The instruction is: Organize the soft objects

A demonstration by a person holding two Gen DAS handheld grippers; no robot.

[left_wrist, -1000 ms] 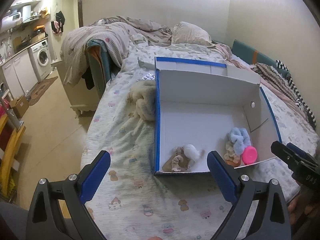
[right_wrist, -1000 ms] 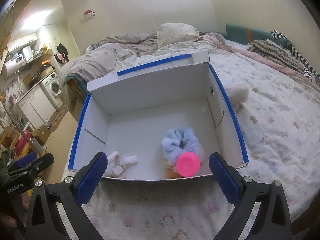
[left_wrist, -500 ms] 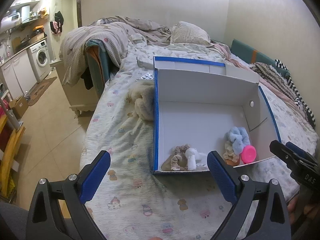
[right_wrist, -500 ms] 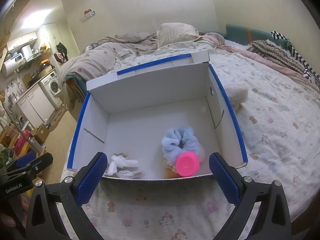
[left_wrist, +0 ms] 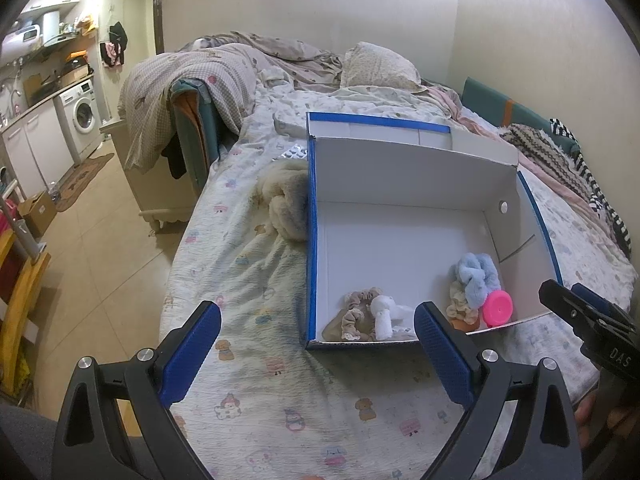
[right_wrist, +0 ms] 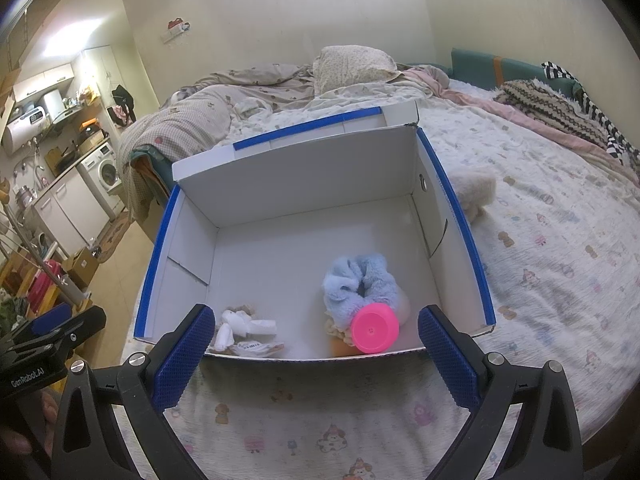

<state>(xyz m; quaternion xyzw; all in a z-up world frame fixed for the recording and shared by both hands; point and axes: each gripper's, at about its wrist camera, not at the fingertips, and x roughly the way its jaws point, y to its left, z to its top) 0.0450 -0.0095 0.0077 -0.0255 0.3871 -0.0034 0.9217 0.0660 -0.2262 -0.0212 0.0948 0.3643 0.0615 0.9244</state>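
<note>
Since a second ago the white sock bundle [left_wrist: 385, 315] has shifted in the box's near-left corner and now lies settled beside the beige scrunchie [left_wrist: 356, 312]; both my grippers stayed hovering over the bed. My left gripper [left_wrist: 318, 342] has its jaws wide apart, nothing between them, bottom centre of the left view. My right gripper [right_wrist: 312, 346] is the same, jaws spread and empty, low in the right view. Just past them sits the white box with blue edges [right_wrist: 280, 184], open, on the patterned bedsheet [left_wrist: 240, 264]. Inside, near wall: blue fluffy scrunchie [right_wrist: 360, 284] right of centre, pink round cap [right_wrist: 375, 329] touching its front, a cream scrunchie [left_wrist: 456, 300] partly under it. Something orange sits below the cap, can't tell what. Outside, a cream plush item [left_wrist: 286, 204] lies against the box's left wall. Another pale fluffy piece [right_wrist: 474, 190] sits just beside the right wall. Washing machine [left_wrist: 84, 114] in the upper left background.
</note>
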